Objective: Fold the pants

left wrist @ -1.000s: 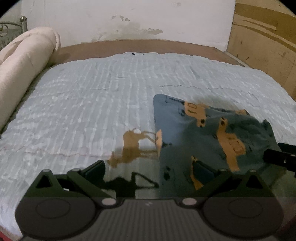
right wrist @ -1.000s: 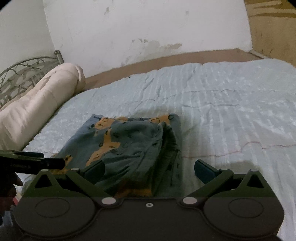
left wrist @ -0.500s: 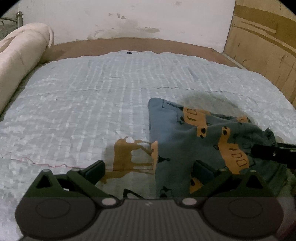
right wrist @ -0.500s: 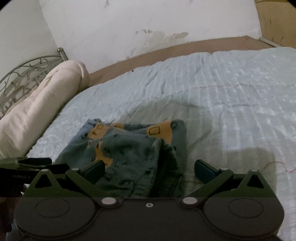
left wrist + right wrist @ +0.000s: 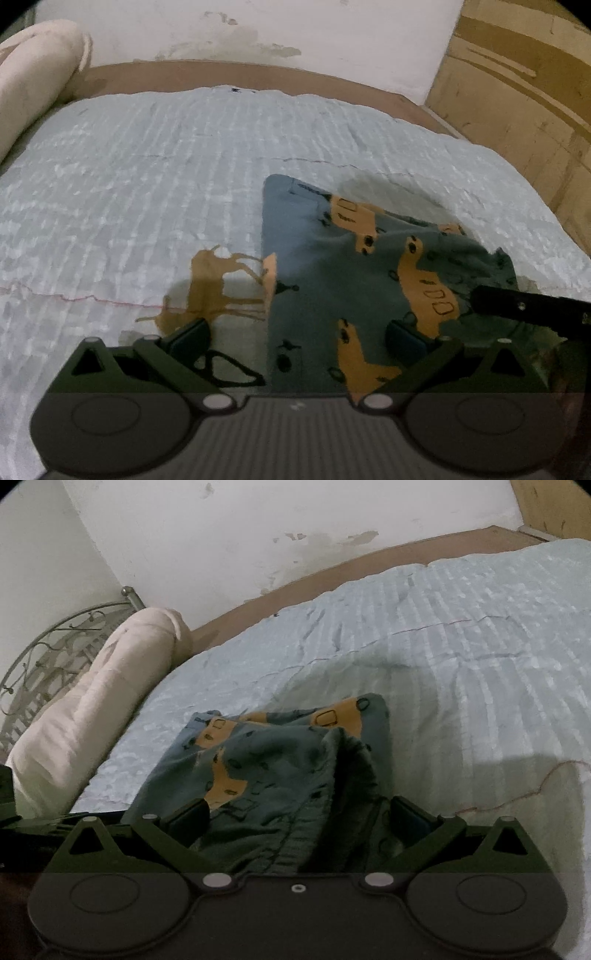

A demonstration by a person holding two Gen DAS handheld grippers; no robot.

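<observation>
Both the left hand-held gripper [image 5: 297,334] and right hand-held gripper [image 5: 299,814] hang released over the folded pants [image 5: 354,269] near the bed's [image 5: 147,177] front edge, bare quilt stretching wide around them.

Blue-grey patterned cotton pants [image 5: 280,775]: near edge hidden behind right gripper [image 5: 297,819]. Rolled cream blanket [image 5: 33,77]: cut off at left frame edge.
</observation>
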